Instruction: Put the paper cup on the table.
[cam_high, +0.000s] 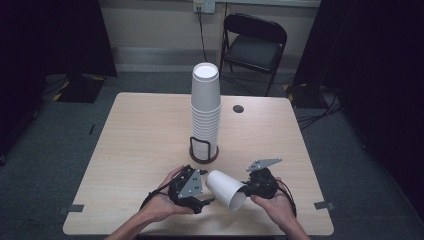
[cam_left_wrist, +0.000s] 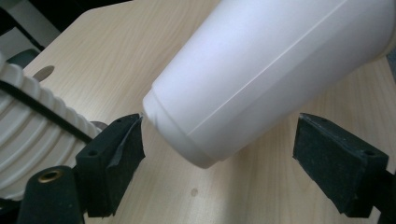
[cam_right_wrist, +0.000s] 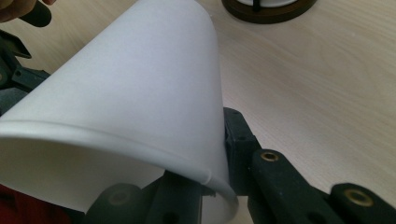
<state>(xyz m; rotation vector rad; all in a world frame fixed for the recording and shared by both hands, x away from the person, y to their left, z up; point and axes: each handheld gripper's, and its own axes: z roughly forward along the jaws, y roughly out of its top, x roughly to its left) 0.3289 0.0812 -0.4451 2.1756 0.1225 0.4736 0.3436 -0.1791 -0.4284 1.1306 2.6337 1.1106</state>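
Note:
A single white paper cup (cam_high: 225, 189) lies tilted on its side above the near part of the wooden table (cam_high: 140, 135), mouth toward the person. My right gripper (cam_high: 247, 189) is shut on its rim, one jaw inside the mouth and one outside, as the right gripper view shows (cam_right_wrist: 210, 172). My left gripper (cam_high: 206, 187) stands open at the cup's base (cam_left_wrist: 187, 140). Its pads (cam_left_wrist: 116, 149) flank the base, the left one right at its edge. A tall stack of white cups (cam_high: 205, 110) stands in a dark ring holder (cam_high: 204, 156) at the table's middle.
The stack's ribbed rims (cam_left_wrist: 28, 140) sit close to the left gripper's left side. The holder's base (cam_right_wrist: 268, 11) lies just beyond the held cup. A cable hole (cam_high: 238, 108) is at the back right of the table. A black chair (cam_high: 255, 42) stands behind it.

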